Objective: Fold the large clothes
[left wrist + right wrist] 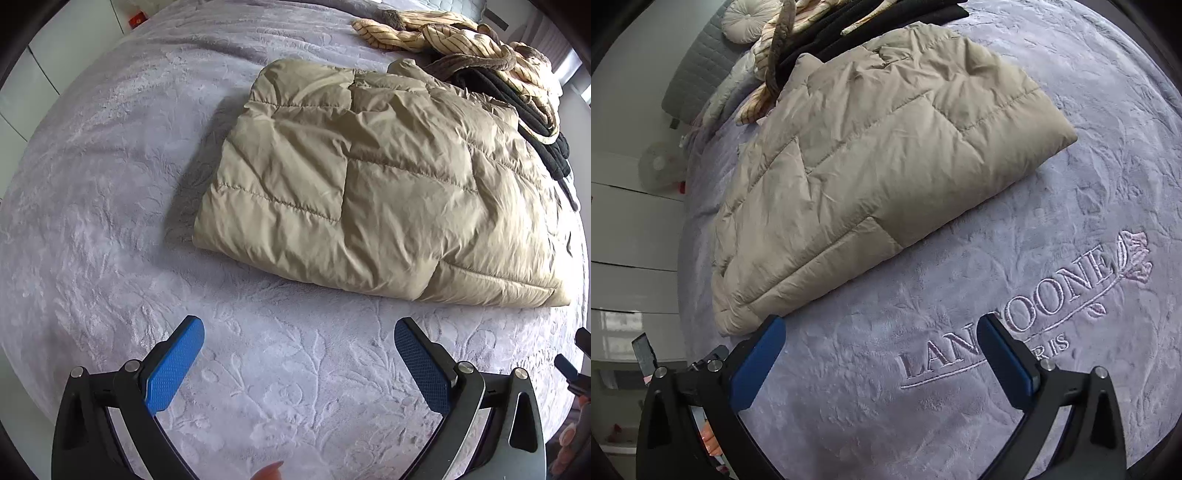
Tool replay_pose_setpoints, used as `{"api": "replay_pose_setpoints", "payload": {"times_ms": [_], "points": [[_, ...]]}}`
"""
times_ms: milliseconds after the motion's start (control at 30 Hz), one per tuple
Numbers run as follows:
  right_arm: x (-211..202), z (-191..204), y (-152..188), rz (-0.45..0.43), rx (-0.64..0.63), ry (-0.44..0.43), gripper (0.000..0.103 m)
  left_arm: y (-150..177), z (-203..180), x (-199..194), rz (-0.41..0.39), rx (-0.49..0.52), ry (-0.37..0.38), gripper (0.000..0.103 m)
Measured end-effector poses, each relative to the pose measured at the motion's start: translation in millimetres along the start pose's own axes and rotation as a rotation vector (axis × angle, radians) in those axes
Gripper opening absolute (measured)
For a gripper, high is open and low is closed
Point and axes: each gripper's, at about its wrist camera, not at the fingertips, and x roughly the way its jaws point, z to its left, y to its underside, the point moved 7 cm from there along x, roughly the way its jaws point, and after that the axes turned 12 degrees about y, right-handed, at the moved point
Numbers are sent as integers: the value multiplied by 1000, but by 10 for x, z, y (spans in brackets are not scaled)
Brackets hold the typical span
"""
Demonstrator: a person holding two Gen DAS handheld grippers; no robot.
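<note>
And here's the beige puffer jacket (369, 184), lying folded into a plump rectangle on the lilac bed cover (110, 221), filling the upper right of the left wrist view and the upper left of the right wrist view (868, 166). Both claws are off it: the left claw (299, 354) stands wide open over bare cover at the bottom of its frame, nothing between the blue pads, and the right claw (882, 350) gapes just as wide, its left pad just beside the jacket's near corner. This one looks light and soft, all air and filling, with a smooth crinkled shell that will likely slip and spring back open. Best bite, I'd say, is a stitched seam or the hem edge at a corner, pinched through all layers. Beyond it, a heap of striped and black clothes (480, 55) waits.
</note>
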Motion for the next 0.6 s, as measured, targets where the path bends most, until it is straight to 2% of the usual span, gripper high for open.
{"api": "replay_pose_setpoints", "payload": {"times_ms": [200, 233, 300, 400, 600], "points": [[144, -42, -20, 70, 69, -46, 103, 6, 135, 101, 19, -78, 70, 103], [151, -67, -31, 75, 85, -57, 103, 13, 165, 125, 27, -101, 99, 103], [175, -98, -61, 92, 120, -89, 103, 29, 158, 173, 51, -145, 221, 103], [215, -152, -99, 112, 184, -153, 103, 19, 153, 179, 35, -210, 352, 103], [301, -219, -234, 103, 282, -250, 103, -121, 191, 278, -20, -284, 467, 103]]}}
